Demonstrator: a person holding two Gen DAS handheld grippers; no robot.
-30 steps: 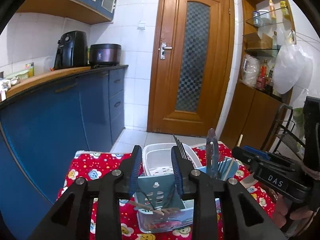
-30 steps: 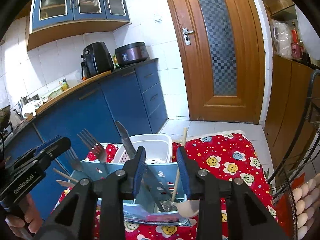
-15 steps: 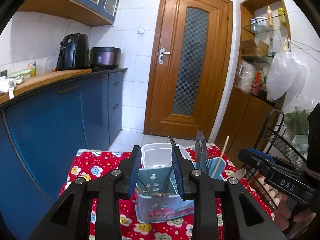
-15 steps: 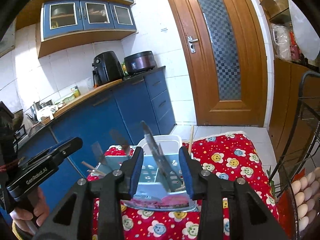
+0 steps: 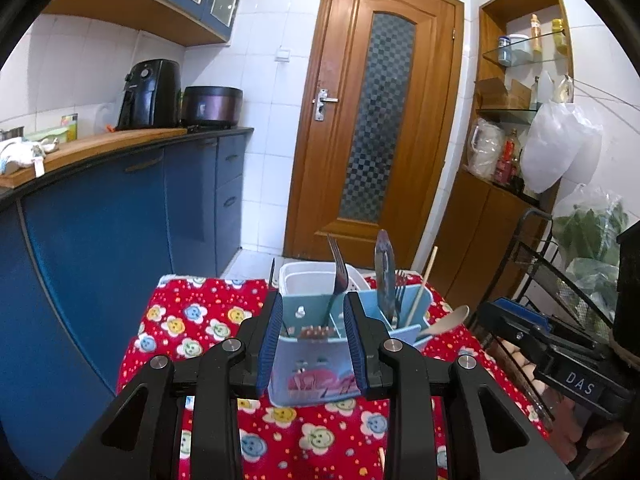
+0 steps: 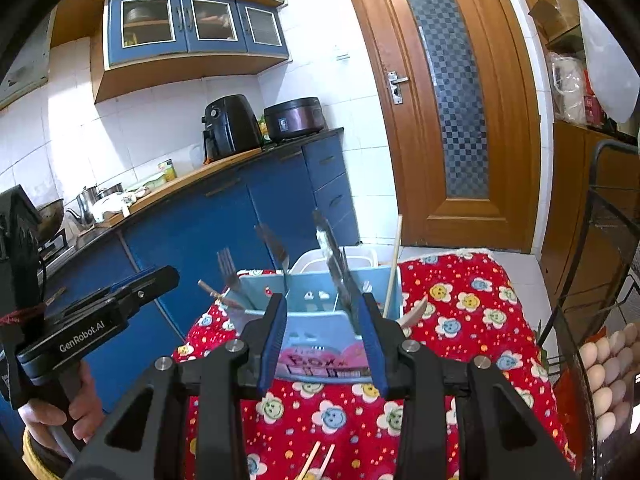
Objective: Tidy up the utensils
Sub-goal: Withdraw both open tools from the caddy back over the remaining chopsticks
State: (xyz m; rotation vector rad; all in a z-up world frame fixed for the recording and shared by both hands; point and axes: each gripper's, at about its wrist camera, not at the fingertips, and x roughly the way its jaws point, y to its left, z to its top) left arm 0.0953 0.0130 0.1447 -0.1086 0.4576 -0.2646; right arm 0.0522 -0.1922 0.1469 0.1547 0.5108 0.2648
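Both grippers, left (image 5: 313, 350) and right (image 6: 322, 344), gape empty before the caddy (image 5: 316, 356). Chopsticks (image 6: 318, 460) lie loose: advise pinching them mid-length and together.

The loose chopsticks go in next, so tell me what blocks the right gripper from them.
Nothing visible does. The two pale wooden chopsticks lie alone on the red flowered cloth, below the open right gripper and nearer the camera than the light blue plastic utensil holder.

Bright daylight, strong fisheye edges; right view's utensils perhaps motion-blurred.
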